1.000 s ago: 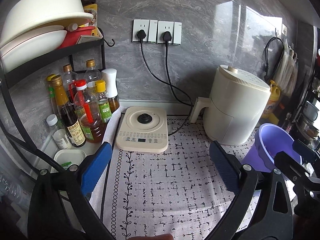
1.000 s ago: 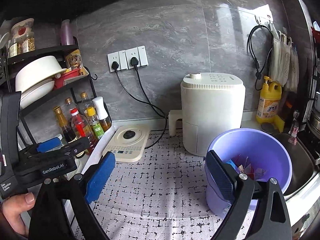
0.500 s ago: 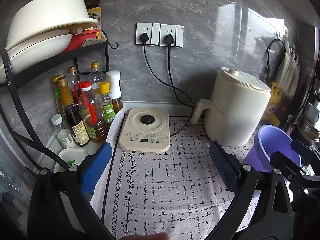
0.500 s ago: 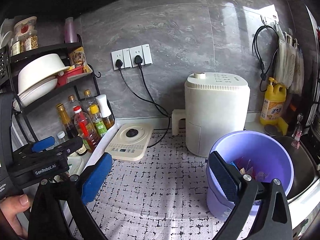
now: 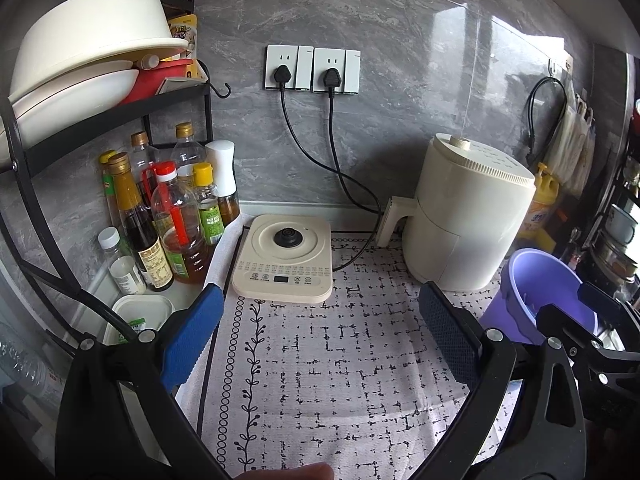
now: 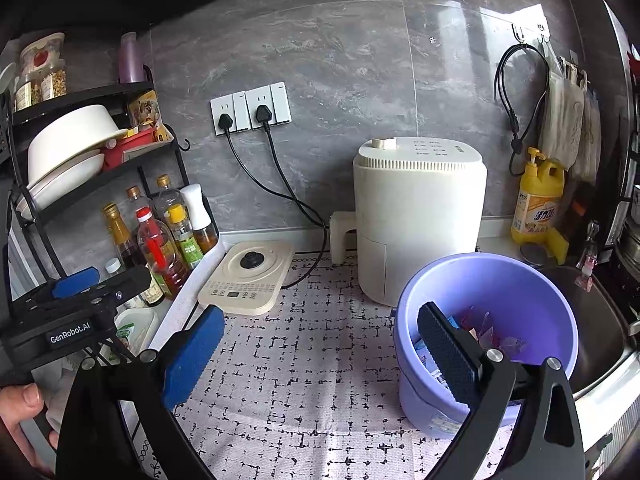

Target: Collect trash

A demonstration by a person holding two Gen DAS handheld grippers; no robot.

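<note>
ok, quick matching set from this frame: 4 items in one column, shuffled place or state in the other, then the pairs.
Items:
1. bucket
2. air fryer
3. detergent bottle
4. kettle base

Places/states:
a. beside the oil bottles
b. by the sink, against the wall
c. holds wrappers, on the mat
d. behind the bucket, handle pointing left in the picture

Pairs: 1-c, 2-d, 3-b, 4-a
</note>
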